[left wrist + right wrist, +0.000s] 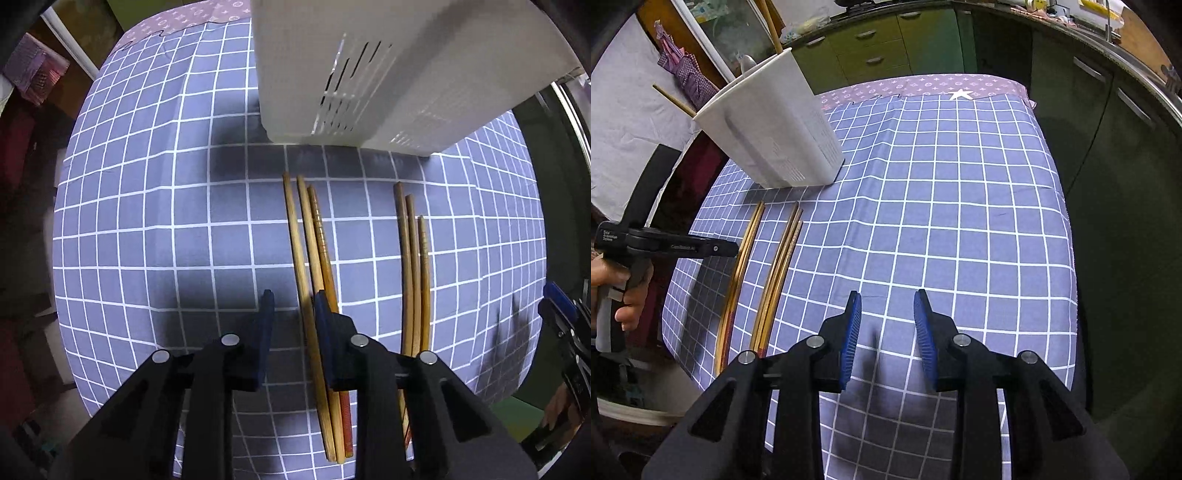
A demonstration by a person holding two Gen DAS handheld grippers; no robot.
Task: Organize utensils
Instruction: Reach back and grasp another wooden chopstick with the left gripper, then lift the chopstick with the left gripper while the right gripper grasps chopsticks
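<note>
Two bundles of wooden chopsticks lie on the blue checked cloth: a left bundle [314,280] and a right bundle [415,273]. They also show in the right wrist view, left bundle [740,266] and right bundle [781,266]. A white slotted utensil holder [369,70] stands beyond them; in the right wrist view the holder [772,125] has chopsticks sticking out of it. My left gripper [293,306] is open and empty, low over the left bundle, its right finger above the sticks. My right gripper [886,306] is open and empty above bare cloth, right of the chopsticks.
The table's cloth [942,184] ends at edges on the left and right. Green cabinets [886,37] stand behind the table. The right gripper shows at the right edge of the left wrist view [561,306]. The hand-held left gripper body [665,243] shows at left.
</note>
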